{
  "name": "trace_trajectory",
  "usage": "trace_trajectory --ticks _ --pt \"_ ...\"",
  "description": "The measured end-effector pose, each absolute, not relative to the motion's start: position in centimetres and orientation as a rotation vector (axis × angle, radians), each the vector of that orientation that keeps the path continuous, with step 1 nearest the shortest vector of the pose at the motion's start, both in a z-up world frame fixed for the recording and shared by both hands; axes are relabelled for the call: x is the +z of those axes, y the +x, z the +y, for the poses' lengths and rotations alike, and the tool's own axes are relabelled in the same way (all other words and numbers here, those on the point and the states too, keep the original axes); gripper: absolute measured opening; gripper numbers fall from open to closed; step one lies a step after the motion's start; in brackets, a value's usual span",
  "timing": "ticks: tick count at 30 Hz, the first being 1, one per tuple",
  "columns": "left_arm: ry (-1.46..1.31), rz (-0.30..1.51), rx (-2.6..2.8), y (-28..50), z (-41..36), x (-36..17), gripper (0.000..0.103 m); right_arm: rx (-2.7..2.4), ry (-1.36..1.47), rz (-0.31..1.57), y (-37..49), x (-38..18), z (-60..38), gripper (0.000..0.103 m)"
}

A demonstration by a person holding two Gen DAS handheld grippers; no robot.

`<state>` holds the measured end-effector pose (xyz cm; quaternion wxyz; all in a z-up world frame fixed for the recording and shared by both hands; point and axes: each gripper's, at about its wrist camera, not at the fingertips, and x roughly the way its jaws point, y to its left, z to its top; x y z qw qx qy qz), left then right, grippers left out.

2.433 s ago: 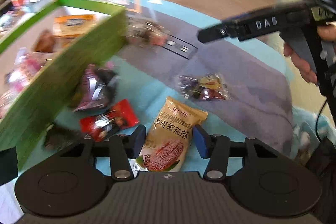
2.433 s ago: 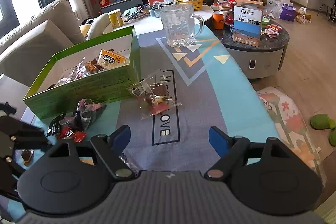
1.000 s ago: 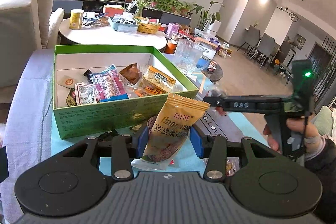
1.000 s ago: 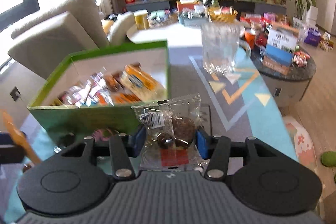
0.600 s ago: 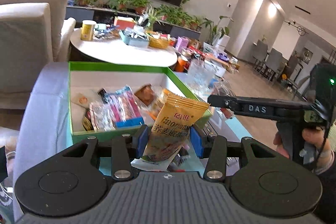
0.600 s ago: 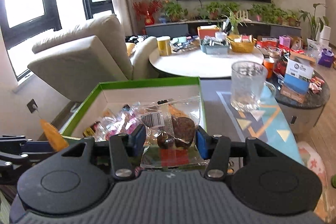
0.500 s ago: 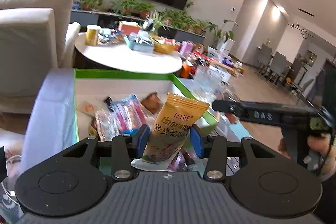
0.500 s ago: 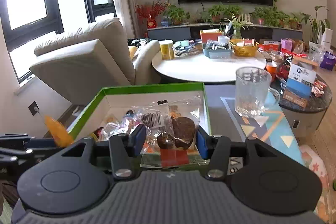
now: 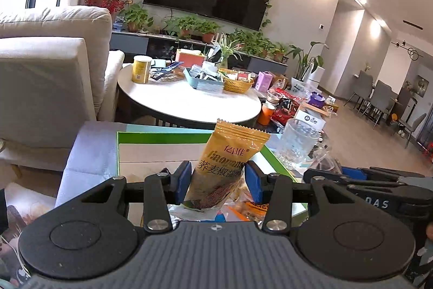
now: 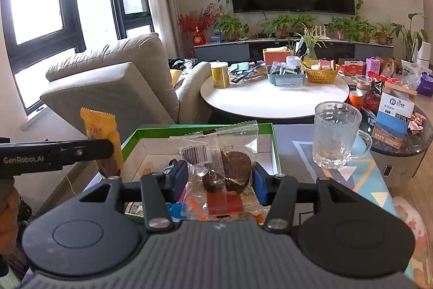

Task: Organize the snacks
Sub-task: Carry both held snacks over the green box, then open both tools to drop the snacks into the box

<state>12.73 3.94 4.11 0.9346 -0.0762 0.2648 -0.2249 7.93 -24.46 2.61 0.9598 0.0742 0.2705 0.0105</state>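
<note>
Now both grippers are higher over the box point(image 10: 275, 145): left gripper point(image 9: 217, 182) jaws still pinch the yellow packet point(image 9: 227, 164), right gripper point(image 10: 217, 180) jaws the clear packet point(image 10: 219, 153).

Patterned blue-grey tablecloth point(image 10: 357, 180) covers table; green box point(image 10: 275, 151) and glass mug point(image 10: 337, 137) stand on it, mug just right of box. Behind: round white table point(image 10: 270, 99), cluttered.
</note>
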Motion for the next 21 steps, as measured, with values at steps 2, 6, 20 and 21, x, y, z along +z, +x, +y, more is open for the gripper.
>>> trace_trajectory --ticks 2,6,20,21 --pt "-0.154 0.550 -0.452 13.2 3.9 3.9 0.041 0.022 0.160 0.546 8.1 2.6 -24.6 0.049" --pt "-0.153 0.565 -0.443 13.6 3.8 3.6 0.041 0.027 0.173 0.545 8.7 2.6 -24.7 0.049" --pt "-0.140 0.617 -0.415 16.0 3.6 2.4 0.042 0.042 0.175 0.577 11.3 1.4 -24.1 0.049" --pt "-0.132 0.628 -0.415 16.1 3.4 2.2 0.042 0.038 0.170 0.589 11.5 1.1 -24.1 0.049"
